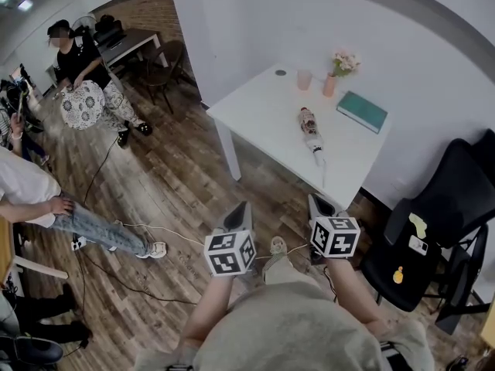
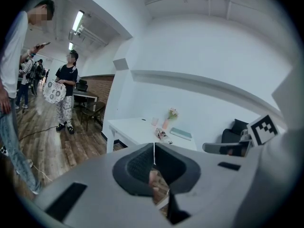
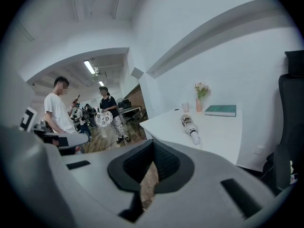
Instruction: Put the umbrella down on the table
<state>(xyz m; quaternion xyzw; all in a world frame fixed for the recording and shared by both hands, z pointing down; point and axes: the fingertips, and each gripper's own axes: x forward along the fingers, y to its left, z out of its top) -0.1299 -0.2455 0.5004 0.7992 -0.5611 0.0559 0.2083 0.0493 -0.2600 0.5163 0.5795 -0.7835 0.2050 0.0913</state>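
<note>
Two clenched, empty grippers: left gripper (image 1: 237, 216) and right gripper (image 1: 319, 206), near side, well apart from the tabletop (image 1: 259, 113). Umbrella (image 1: 311, 132) lies flat on it. Task appears complete; nothing remains.

The table (image 1: 263, 118) is white, the book (image 1: 361, 111) teal, the vase (image 1: 329, 85) pink, the umbrella (image 1: 309, 124) patterned.

The table (image 1: 263, 114) is carrying an umbrella (image 1: 311, 127) lying flat, with a cup (image 1: 304, 79), vase (image 1: 330, 85) and book (image 1: 362, 111) sitting behind it.
</note>
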